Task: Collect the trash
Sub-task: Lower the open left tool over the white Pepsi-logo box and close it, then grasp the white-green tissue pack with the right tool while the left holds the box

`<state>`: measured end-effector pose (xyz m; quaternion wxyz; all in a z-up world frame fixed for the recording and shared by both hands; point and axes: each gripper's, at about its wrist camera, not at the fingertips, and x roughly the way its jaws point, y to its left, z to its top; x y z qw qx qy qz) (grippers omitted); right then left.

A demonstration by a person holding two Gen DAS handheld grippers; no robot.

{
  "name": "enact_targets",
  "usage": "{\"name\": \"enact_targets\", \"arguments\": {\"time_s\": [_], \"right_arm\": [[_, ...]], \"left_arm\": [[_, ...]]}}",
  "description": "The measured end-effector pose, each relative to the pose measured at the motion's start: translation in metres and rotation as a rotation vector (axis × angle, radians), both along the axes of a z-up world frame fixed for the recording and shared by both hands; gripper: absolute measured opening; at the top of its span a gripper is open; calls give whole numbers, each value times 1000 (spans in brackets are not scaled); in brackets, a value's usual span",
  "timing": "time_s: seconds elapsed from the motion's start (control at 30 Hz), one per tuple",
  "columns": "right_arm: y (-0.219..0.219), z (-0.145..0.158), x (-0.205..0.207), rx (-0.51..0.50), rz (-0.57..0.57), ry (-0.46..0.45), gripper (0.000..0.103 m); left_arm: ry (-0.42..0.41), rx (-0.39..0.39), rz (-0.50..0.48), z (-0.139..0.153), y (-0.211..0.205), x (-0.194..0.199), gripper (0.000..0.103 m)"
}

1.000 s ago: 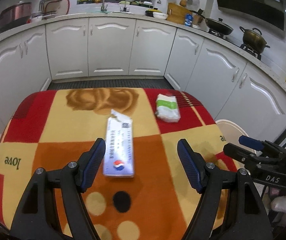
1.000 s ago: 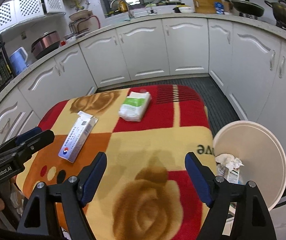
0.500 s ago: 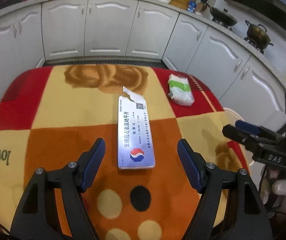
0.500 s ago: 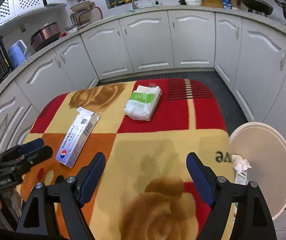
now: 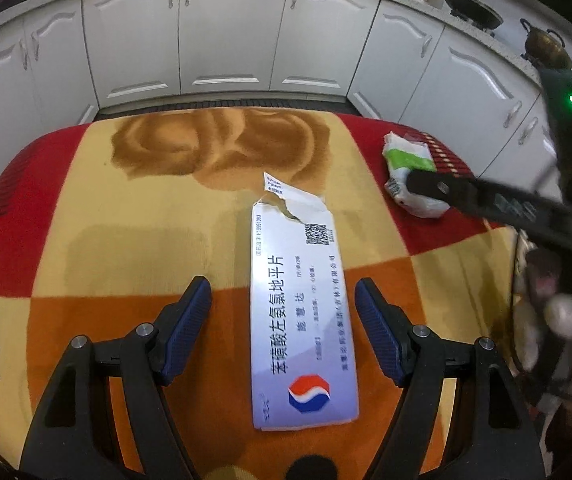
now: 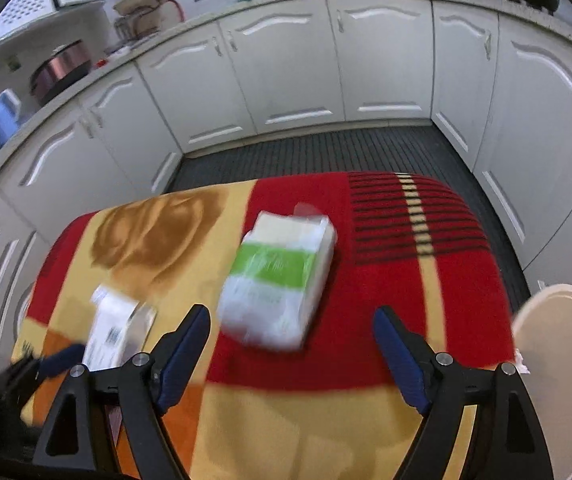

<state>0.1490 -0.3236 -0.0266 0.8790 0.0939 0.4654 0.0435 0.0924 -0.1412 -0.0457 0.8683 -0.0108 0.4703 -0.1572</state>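
White kitchen cabinets [image 5: 226, 32] ring my blanket-covered table [image 5: 146, 220]. My left gripper [image 5: 282, 312] stands apart astride the torn medicine box [image 5: 297, 320], not touching it. My right gripper [image 6: 291, 340] hangs apart before the tissue pack [image 6: 278, 280]; a bin [image 6: 557, 368] stands beside the table.

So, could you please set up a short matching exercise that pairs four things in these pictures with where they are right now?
Things:
1. torn white cardboard medicine box
2. white tissue pack with a green band
3. round cream plastic bin
4. blue plastic jug

Places:
A. on the red patch of the blanket, ahead of the right hand-held gripper
B. beside the table, at its right edge
C. on the counter, far left
D. between the open fingers of the left hand-held gripper, flat on the blanket

Pairs: 1-D, 2-A, 3-B, 4-C
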Motion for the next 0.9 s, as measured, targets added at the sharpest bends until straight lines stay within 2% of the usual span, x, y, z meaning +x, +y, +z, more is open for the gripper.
{"name": "enact_targets", "arguments": {"time_s": [0.17, 0.2, 0.23, 0.27, 0.3, 0.37, 0.43, 0.6, 0.9], "right_arm": [[8, -12, 21, -25, 14, 15, 80], [9, -11, 19, -29, 20, 9, 66], [9, -10, 16, -17, 34, 2, 56], [7, -8, 11, -3, 44, -3, 51], [6, -7, 7, 5, 48, -4, 48], [1, -3, -5, 40, 68, -5, 44], [-3, 4, -24, 63, 90, -21, 43], [-7, 19, -73, 65, 132, -60, 43], [-15, 34, -134, 89, 134, -96, 43]], "left_arm": [[-4, 14, -2, -4, -2, 1, 73], [-6, 12, -4, -4, -2, 0, 71], [-8, 8, -5, -4, -1, 0, 66], [-7, 10, -4, -3, -1, -1, 51], [-6, 11, -1, -3, 0, -1, 43], [12, -28, -2, -1, 5, -4, 43], [18, -55, -1, 3, 10, -9, 43], [-6, -63, 8, 15, 13, -27, 43], [-62, -41, -22, 33, -5, -61, 43]]}}
